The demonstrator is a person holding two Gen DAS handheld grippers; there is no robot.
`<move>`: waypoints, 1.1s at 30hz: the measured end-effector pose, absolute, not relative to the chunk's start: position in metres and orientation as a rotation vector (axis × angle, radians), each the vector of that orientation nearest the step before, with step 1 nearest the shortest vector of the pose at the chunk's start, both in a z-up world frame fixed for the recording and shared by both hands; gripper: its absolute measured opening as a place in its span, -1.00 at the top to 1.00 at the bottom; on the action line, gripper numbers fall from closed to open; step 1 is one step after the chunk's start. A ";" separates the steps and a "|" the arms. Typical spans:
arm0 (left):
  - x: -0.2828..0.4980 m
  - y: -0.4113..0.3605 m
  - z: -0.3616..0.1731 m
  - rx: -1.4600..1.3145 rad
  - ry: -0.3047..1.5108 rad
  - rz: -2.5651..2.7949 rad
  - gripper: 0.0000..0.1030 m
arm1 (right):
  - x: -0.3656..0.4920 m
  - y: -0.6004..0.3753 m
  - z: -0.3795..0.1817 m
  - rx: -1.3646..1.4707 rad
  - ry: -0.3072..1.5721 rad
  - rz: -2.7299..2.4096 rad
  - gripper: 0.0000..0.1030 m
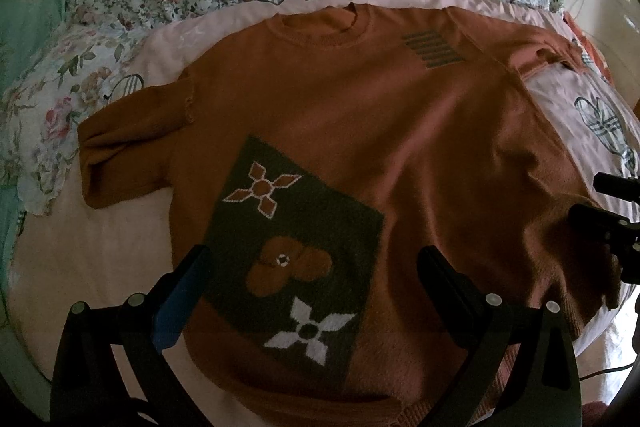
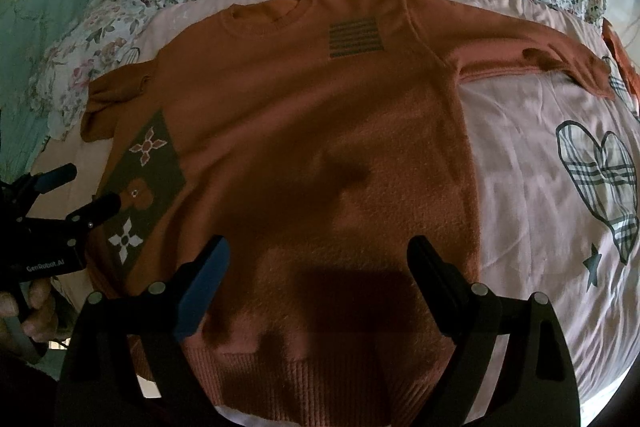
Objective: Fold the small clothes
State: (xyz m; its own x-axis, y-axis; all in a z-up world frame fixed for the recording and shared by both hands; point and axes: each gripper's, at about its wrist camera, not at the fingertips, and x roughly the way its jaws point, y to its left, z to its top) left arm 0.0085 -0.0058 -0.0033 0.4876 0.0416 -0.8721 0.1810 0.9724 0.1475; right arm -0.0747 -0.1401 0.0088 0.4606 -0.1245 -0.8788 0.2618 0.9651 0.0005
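Lying flat on the pink sheet (image 2: 520,155), the orange sweater (image 1: 360,131) spreads beneath both grippers. Left gripper (image 1: 312,263) and right gripper (image 2: 318,253) hover with jaws wide, gripping nothing.

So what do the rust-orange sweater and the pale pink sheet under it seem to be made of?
The rust-orange sweater looks like knitted yarn, perhaps wool or acrylic: matte, fuzzy nap, ribbed hem and collar, motifs knitted into its dark green patch. The pale pink sheet looks like thin woven cotton or a blend: smooth, finely creased, with printed stars and plaid hearts.

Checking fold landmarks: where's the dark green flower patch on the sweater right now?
The dark green flower patch sits on the lower left front of the rust-orange knit sweater, between the open left gripper fingers; in the right wrist view it's far left.
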 end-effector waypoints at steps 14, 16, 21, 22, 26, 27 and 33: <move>0.010 -0.008 -0.001 0.208 0.999 -0.100 -0.98 | -0.073 -0.142 0.011 0.112 1.054 -0.266 -0.76; 0.011 -0.008 0.000 0.212 1.000 -0.097 -0.98 | -0.073 -0.141 0.012 0.100 1.051 -0.274 -0.76; 0.017 -0.007 0.001 0.217 0.993 -0.086 -0.98 | -0.068 -0.152 0.016 0.147 1.042 -0.267 -0.76; 0.019 -0.006 0.001 0.218 0.993 -0.083 -0.98 | -0.068 -0.156 0.017 0.155 1.035 -0.271 -0.76; 0.030 -0.005 -0.001 0.219 1.008 -0.064 -0.98 | -0.065 -0.171 0.020 0.193 1.026 -0.284 -0.76; 0.033 -0.005 -0.002 0.218 1.014 -0.061 -0.98 | -0.065 -0.175 0.021 0.196 1.032 -0.292 -0.76; 0.055 -0.005 -0.005 0.185 1.039 -0.055 -0.98 | -0.066 -0.222 0.025 0.284 1.016 -0.352 -0.76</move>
State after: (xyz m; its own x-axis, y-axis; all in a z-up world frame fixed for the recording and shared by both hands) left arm 0.0549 -0.0046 -0.0049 0.5071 0.0423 -0.8609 0.1327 0.9831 0.1264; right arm -0.0662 -0.2216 0.0254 0.4793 -0.1537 -0.8641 0.4141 0.9077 0.0682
